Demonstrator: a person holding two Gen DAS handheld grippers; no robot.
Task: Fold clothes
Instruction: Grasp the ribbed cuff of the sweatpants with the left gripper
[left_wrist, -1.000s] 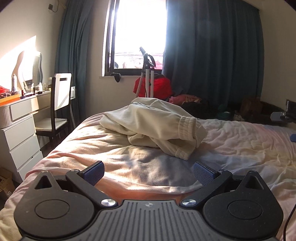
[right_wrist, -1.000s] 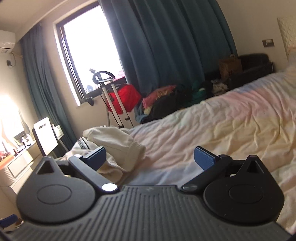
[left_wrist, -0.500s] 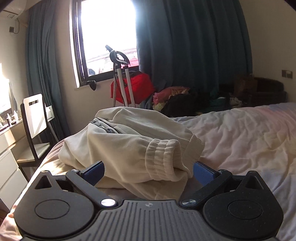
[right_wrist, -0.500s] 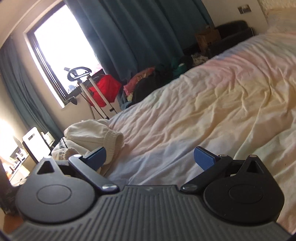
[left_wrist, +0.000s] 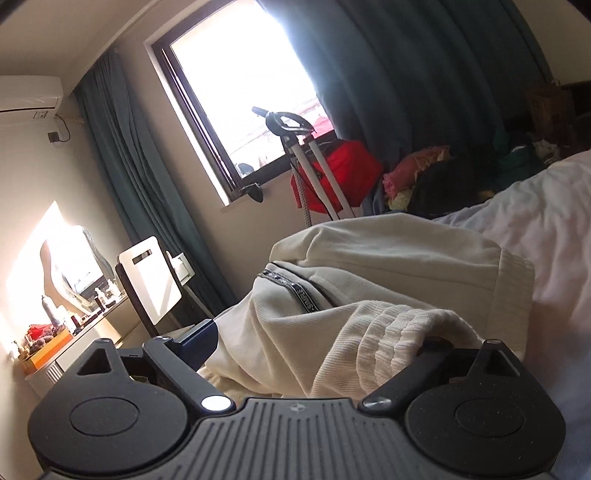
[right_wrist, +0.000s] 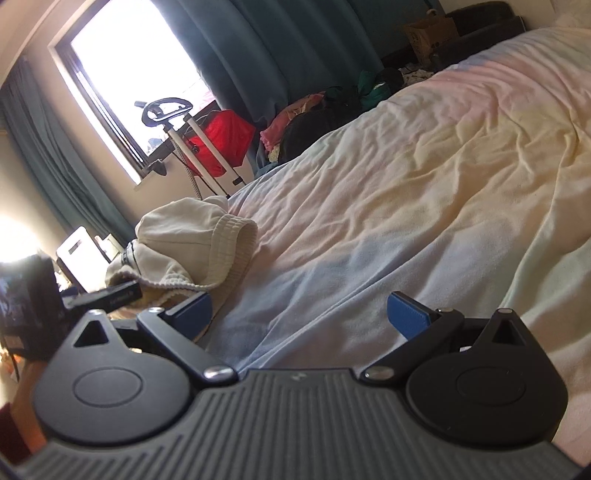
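rumpled bed (right_wrist: 424, 192); cream jacket (left_wrist: 388, 288) hides left hand-held gripper (left_wrist: 317, 341) fingertip

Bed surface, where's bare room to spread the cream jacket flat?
Open sheet runs right of the cream jacket, ahead of the right hand-held gripper. Crowded along the clothes pile at the bed's far edge.

Right gripper (right_wrist: 299, 310), jaws apart, near a cream garment (right_wrist: 192, 240), possibly touching.
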